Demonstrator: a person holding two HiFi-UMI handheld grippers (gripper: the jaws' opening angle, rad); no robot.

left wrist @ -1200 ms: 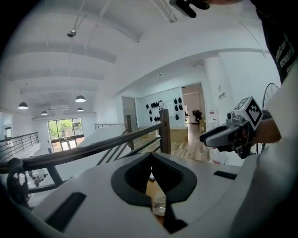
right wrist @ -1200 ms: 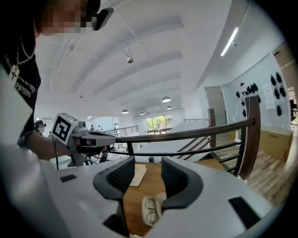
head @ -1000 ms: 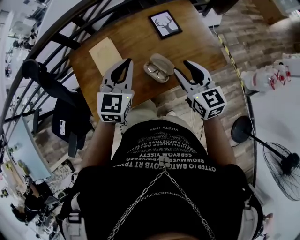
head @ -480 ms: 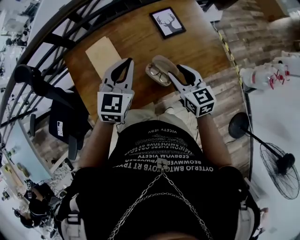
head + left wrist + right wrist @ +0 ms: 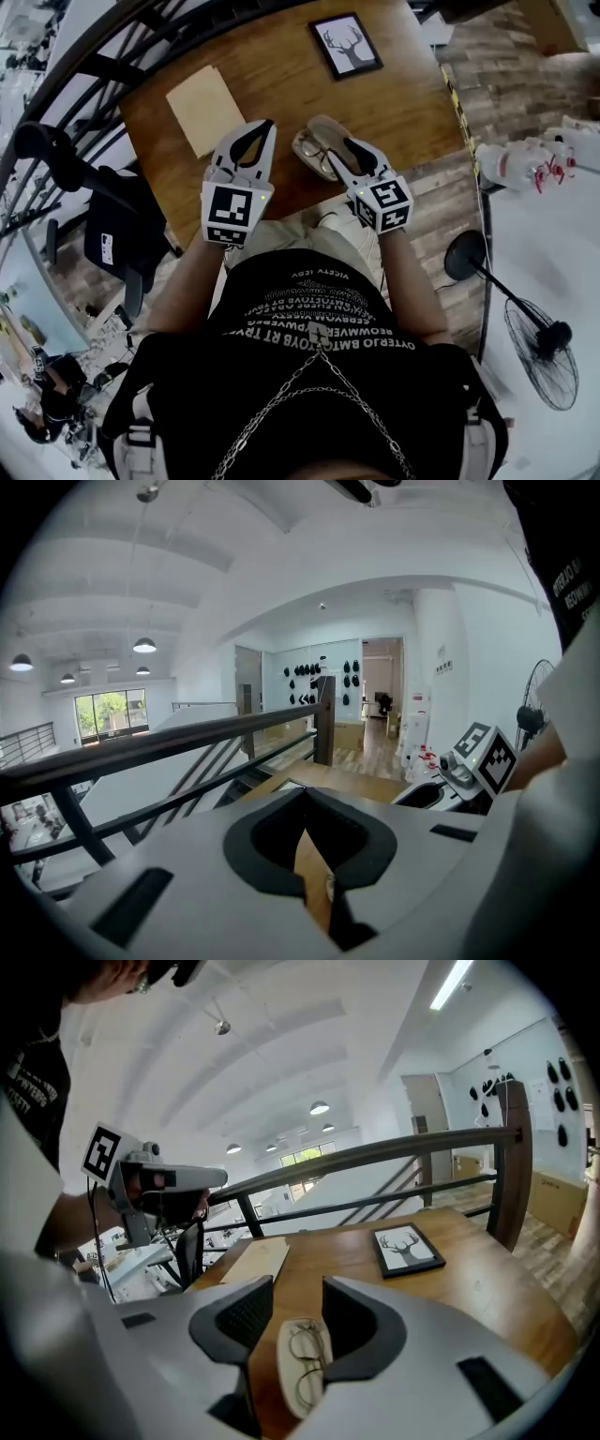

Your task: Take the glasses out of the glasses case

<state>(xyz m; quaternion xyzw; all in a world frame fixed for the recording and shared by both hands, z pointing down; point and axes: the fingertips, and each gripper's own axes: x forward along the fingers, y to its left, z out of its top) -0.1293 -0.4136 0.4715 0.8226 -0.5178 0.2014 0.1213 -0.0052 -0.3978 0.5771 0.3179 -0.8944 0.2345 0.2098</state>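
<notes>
An open beige glasses case [image 5: 317, 141] lies near the front edge of the wooden table [image 5: 281, 75], with thin-rimmed glasses [image 5: 320, 156] lying in it. My right gripper [image 5: 337, 153] stands open just above the case's near right side. In the right gripper view the case [image 5: 286, 1372] and glasses [image 5: 309, 1361] show between and below its two fingers [image 5: 352, 1321]. My left gripper [image 5: 266, 126] is shut on nothing, to the left of the case and apart from it. Its tips meet in the left gripper view [image 5: 305, 794].
A framed deer picture [image 5: 347, 44] lies at the table's far right. A tan sheet [image 5: 204, 108] lies at the far left. A black railing [image 5: 375, 1157] runs behind the table. An office chair [image 5: 112, 244] stands at the left, a floor fan [image 5: 534, 328] at the right.
My right gripper has moved left and forward, from beside the case to over it, still open. The left gripper has stayed shut in nearly the same place.
</notes>
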